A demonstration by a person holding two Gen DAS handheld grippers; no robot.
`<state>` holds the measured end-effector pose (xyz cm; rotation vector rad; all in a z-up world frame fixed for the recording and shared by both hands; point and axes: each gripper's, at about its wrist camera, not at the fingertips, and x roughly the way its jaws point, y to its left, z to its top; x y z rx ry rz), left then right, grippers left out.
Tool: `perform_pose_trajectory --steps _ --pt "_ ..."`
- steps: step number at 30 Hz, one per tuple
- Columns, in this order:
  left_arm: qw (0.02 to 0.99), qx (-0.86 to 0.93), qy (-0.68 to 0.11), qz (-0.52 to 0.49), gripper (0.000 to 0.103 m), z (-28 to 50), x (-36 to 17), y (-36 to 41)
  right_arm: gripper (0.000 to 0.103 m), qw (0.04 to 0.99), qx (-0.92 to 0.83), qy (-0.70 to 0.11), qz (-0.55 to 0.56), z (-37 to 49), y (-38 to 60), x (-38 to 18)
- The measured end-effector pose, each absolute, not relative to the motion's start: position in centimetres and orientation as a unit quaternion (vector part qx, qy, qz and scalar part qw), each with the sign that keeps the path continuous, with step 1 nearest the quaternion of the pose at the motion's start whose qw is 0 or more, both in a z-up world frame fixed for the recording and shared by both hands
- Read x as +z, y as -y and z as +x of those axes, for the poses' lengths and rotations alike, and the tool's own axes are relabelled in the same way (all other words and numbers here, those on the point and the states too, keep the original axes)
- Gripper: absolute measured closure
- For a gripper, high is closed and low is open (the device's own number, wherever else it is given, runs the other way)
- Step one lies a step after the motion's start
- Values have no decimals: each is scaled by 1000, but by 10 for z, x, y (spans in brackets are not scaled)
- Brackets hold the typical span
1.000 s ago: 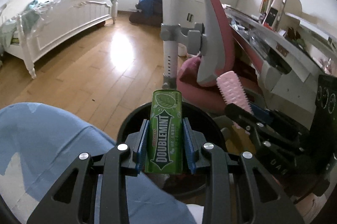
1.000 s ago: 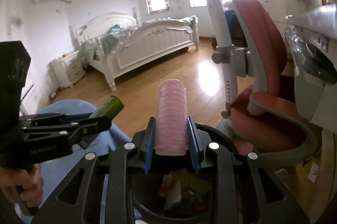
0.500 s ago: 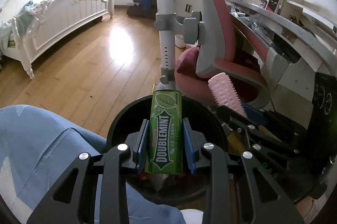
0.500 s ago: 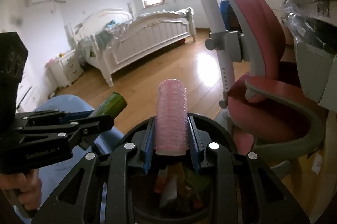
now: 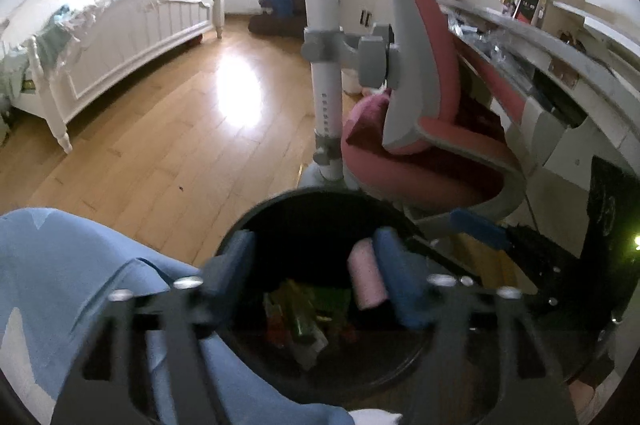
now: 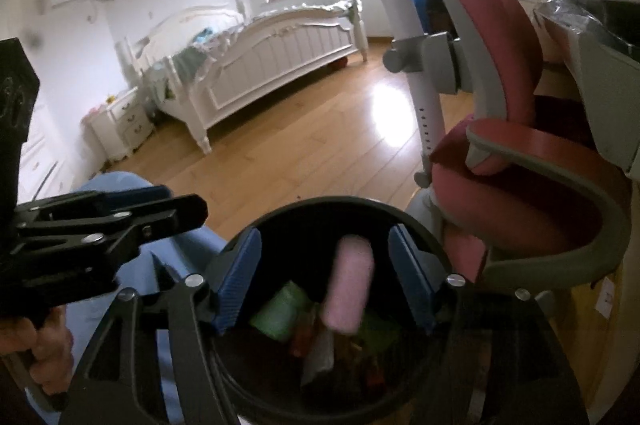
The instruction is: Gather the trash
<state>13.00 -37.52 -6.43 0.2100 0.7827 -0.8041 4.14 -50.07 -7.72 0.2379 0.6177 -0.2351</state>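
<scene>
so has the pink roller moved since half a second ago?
Yes. The pink roller has left the open right gripper and dropped below the black bin rim.

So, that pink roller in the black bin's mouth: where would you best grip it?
Probably across its long curved sides at mid-length, coming from above the black bin, as the open right gripper frames it. The pink roller is a plain cylinder pointing roughly along that gripper, so pads would meet parallel sides. It is blurred; its pose may be unsettled.

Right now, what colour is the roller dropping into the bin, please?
Pink roller; clearest in the right wrist view.
</scene>
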Motion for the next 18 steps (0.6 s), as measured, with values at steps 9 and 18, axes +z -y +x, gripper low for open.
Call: perform_pose_trajectory --steps 9,18 --pt "859 -357 -358 82 15 121 -45 340 36 939 -105 -305 119 27 478 -71" --pt "910 -235 -335 62 5 98 -23 219 30 948 -13 -298 112 12 398 -38"
